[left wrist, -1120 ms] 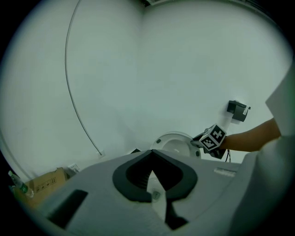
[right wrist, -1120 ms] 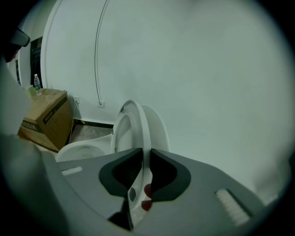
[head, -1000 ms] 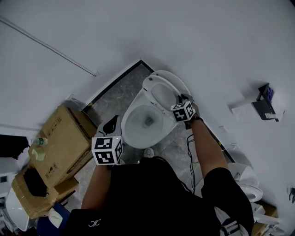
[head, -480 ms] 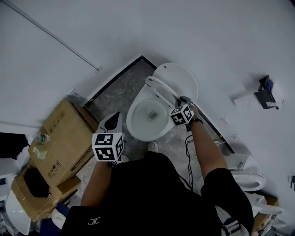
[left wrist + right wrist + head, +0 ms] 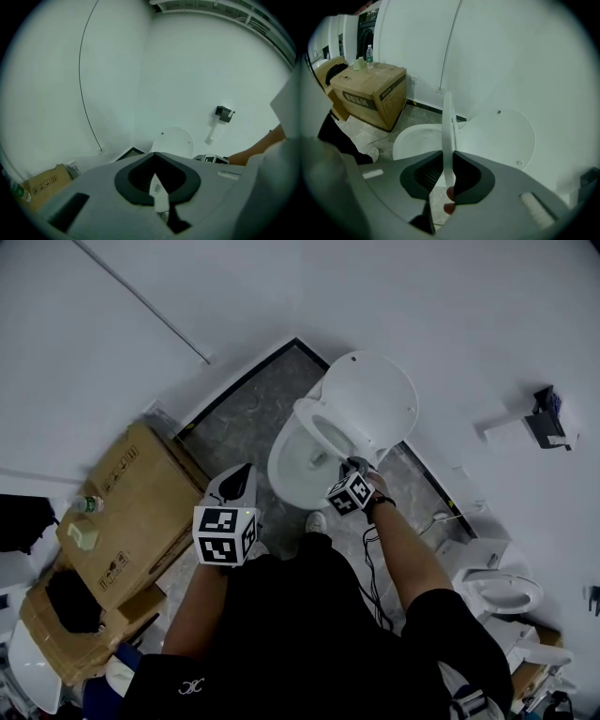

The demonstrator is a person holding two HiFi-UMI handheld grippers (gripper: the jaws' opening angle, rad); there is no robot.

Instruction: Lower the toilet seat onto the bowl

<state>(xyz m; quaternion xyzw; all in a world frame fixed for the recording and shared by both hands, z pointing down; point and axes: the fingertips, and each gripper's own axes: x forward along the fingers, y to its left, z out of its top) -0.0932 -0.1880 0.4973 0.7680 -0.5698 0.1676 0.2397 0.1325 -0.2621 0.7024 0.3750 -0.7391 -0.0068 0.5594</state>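
Note:
A white toilet stands in the corner with its lid upright against the wall. Its seat is tilted partway between the lid and the bowl. My right gripper holds the seat's front rim. In the right gripper view the thin seat edge runs straight between the jaws of the right gripper, which still touch it while opening. The bowl lies below left, the lid to the right. My left gripper hovers shut over the floor left of the bowl, holding nothing; its view shows the left gripper facing the lid.
Cardboard boxes with a bottle on top stand to the left. A paper holder hangs on the right wall. Another toilet sits at lower right. A cable runs along the floor beside the person's shoe.
The seat has swung away from the lid and down toward the bowl, with my right gripper moving down and toward me with it. The left gripper has barely moved.

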